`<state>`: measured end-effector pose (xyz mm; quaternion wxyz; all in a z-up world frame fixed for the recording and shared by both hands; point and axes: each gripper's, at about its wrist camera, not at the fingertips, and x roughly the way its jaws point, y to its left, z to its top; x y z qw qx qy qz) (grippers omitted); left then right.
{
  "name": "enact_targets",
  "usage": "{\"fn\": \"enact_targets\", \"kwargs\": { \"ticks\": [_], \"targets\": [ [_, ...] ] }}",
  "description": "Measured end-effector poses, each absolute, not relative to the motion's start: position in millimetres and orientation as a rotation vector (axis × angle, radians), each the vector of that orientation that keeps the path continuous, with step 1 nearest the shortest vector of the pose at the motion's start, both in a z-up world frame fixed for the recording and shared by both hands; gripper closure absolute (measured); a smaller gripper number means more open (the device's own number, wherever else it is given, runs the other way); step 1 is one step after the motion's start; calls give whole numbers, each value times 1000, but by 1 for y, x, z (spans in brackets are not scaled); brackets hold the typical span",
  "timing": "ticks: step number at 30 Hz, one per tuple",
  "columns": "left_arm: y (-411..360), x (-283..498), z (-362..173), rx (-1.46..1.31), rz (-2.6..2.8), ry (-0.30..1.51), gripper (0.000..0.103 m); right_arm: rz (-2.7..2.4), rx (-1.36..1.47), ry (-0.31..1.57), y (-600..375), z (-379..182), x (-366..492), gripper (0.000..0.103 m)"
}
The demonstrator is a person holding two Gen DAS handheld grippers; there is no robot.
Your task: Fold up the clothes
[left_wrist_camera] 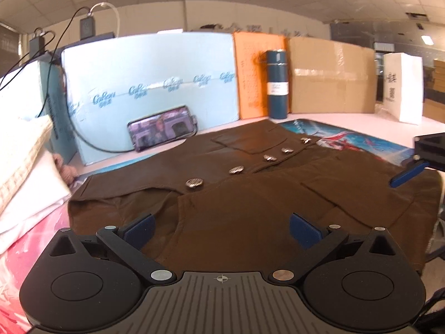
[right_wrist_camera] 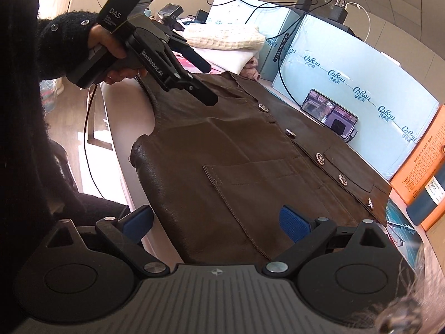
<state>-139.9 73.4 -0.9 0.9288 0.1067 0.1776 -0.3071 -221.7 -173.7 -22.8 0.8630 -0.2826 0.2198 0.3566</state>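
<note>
A brown leather vest (left_wrist_camera: 250, 189) with metal buttons (left_wrist_camera: 194, 182) lies flat on the table, buttoned front up. It also shows in the right wrist view (right_wrist_camera: 250, 150). My left gripper (left_wrist_camera: 221, 226) is open and empty, hovering above the vest's shoulder end; it also shows in the right wrist view (right_wrist_camera: 204, 79). My right gripper (right_wrist_camera: 217, 222) is open and empty above the vest's bottom edge, near a pocket (right_wrist_camera: 250, 183). One blue fingertip (left_wrist_camera: 406, 174) of it shows at the right in the left wrist view.
A stack of folded pale clothes (left_wrist_camera: 25, 172) lies left of the vest. A phone (left_wrist_camera: 162, 130) leans on a light blue box (left_wrist_camera: 150, 83). A dark bottle (left_wrist_camera: 276, 83), an orange box (left_wrist_camera: 250, 75), a cardboard box (left_wrist_camera: 331, 78) and a white bag (left_wrist_camera: 403, 86) stand behind.
</note>
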Motion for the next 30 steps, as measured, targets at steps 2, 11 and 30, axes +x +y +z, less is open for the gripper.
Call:
{"fn": "enact_targets", "kwargs": {
  "ticks": [2,11,30],
  "targets": [
    [72,-155,3,237,-770,313,0,750,-593,447,-171,-20,-221,5],
    [32,-189,-7,444,-1029,293,0,690,-543,359,-179,0,-214,5],
    [22,-157,-9,336,-738,268,0,520,-357,419,-240,-12,-213,5]
  ]
}}
